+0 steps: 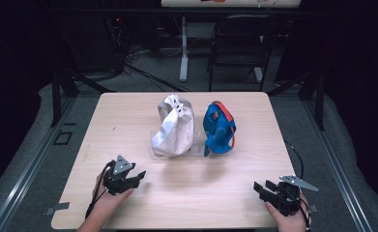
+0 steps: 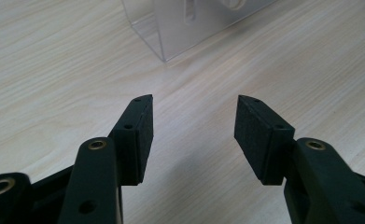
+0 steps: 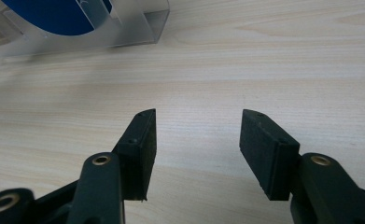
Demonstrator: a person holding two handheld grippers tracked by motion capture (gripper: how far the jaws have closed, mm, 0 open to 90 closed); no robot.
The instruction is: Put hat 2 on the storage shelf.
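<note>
A white cloth bag (image 1: 173,126) and a blue bag with an orange strap (image 1: 219,128) stand side by side on a clear plastic stand (image 1: 196,146) at the middle of the wooden table. My left gripper (image 1: 139,175) rests near the front left of the table, open and holding nothing; a corner of the clear stand (image 2: 171,28) lies ahead of it (image 2: 194,105). My right gripper (image 1: 260,187) sits at the front right, open too, with bare wood between its jaws (image 3: 199,116); the stand with the blue bag (image 3: 59,11) is ahead to its left.
The wooden table (image 1: 128,116) has bare wood all around the stand. Beyond the far edge stand a black chair (image 1: 239,43) and a white table leg (image 1: 183,48) among floor cables. Grey floor borders both sides.
</note>
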